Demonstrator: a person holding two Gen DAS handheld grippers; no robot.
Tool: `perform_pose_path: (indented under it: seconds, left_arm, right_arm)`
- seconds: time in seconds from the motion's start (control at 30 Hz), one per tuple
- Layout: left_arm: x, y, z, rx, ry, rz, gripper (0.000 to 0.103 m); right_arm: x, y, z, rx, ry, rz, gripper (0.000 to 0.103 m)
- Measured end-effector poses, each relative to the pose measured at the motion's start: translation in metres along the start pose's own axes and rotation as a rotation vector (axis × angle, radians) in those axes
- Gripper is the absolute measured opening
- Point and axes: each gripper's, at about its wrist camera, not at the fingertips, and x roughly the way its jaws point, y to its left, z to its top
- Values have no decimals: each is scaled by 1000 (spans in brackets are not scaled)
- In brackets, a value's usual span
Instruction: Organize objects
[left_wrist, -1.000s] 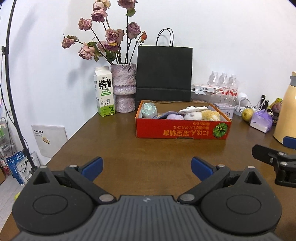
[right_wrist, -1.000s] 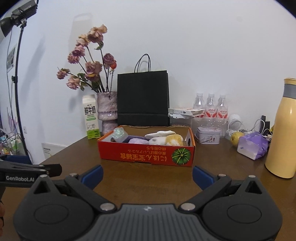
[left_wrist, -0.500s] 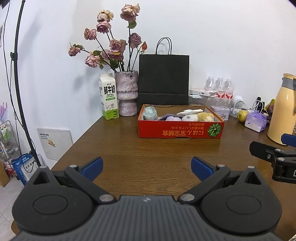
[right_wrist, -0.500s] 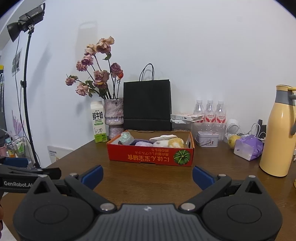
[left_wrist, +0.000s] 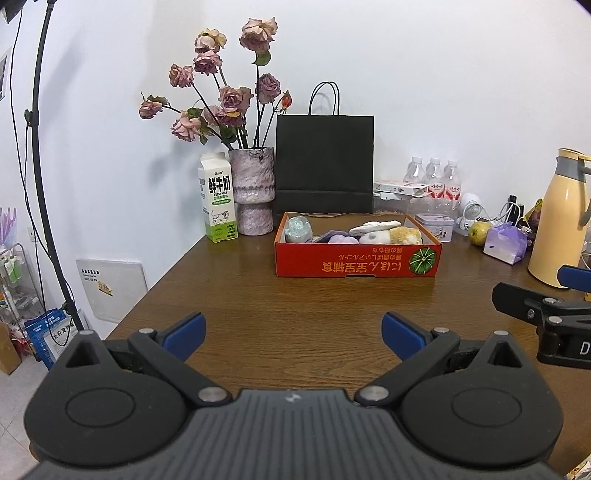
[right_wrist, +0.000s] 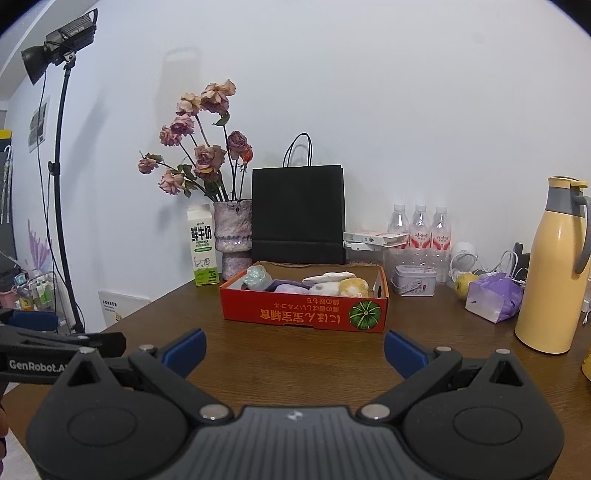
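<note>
Several small things lie together in the red box (left_wrist: 356, 264): a pale green one (left_wrist: 298, 229) at its left end, purple ones (left_wrist: 338, 236) in the middle, a white one (left_wrist: 375, 226) and a yellow one (left_wrist: 405, 235) toward its right. The box sits on the table (left_wrist: 288, 302), in front of a black bag (left_wrist: 324, 162). Left of the box stand a vase (left_wrist: 252, 195) and a milk carton (left_wrist: 218, 197); right of it are a tin (left_wrist: 434, 227), bottles (left_wrist: 434, 177), a pear (left_wrist: 479, 232), a purple pack (left_wrist: 506, 242) and a yellow jug (left_wrist: 557, 221).

Both tongs, left (left_wrist: 293, 331) and right (right_wrist: 294, 345), hang spread wide and empty over the bare table, well short of the box.

This fits either sorting yet to come or things already gathered in the box; the pictures do not settle which. For any pick from the box, I judge a steep approach best: the things lie packed and touching, so the tongs should close on one alone, clear of the cardboard wall. The soft, rounded ones may slip under a hard squeeze.
</note>
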Motion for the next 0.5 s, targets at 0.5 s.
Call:
perform_pose_path:
  seconds: [0.5]
  left_arm:
    - [-1, 1, -1, -6, 10, -3, 103]
  right_arm:
    - [0, 3, -1, -5, 9, 2, 103]
